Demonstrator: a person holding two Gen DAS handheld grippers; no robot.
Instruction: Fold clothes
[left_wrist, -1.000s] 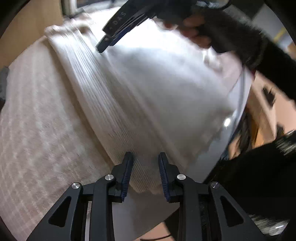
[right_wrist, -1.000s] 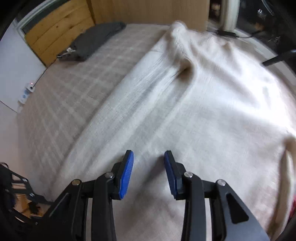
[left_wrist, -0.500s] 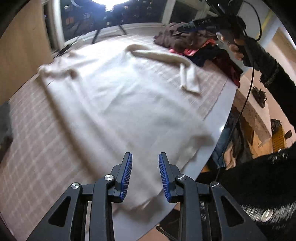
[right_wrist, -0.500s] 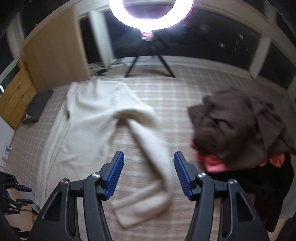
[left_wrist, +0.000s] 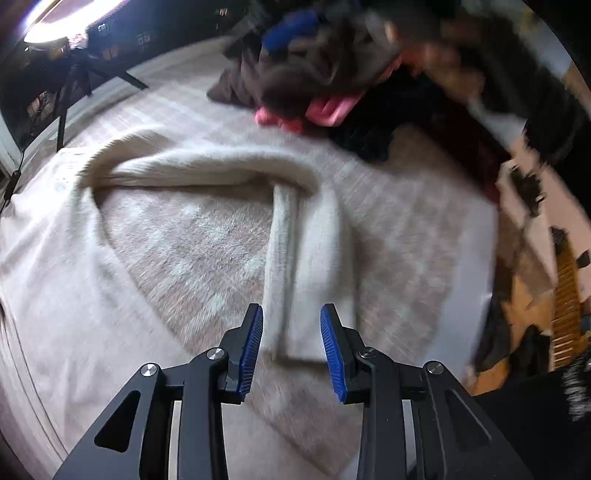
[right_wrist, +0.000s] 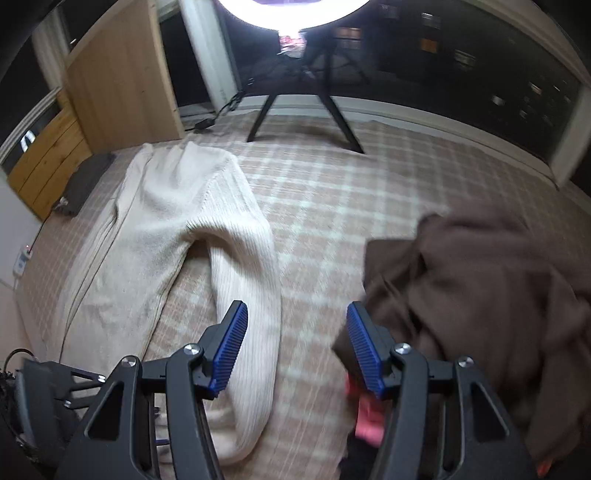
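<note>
Cream ribbed-knit sweater (right_wrist: 155, 236) lies spread over the left half of the right wrist frame, on a bed with a pink-and-white plaid cover (right_wrist: 332, 206). One sleeve (left_wrist: 295, 266) bends down the middle of the left wrist frame, its cuff right between the blue pads of the left claw (left_wrist: 291, 350), which is spread open and gripping nothing. Right claw (right_wrist: 295, 347) is wide open too, sitting over bare plaid between the sleeve and a brown garment (right_wrist: 480, 288) at the right, with something pink (right_wrist: 365, 417) poking out underneath. Ring light on a tripod (right_wrist: 306, 74) stands at top centre. No readable brands or writing anywhere; the left view is pretty blurry.
</note>
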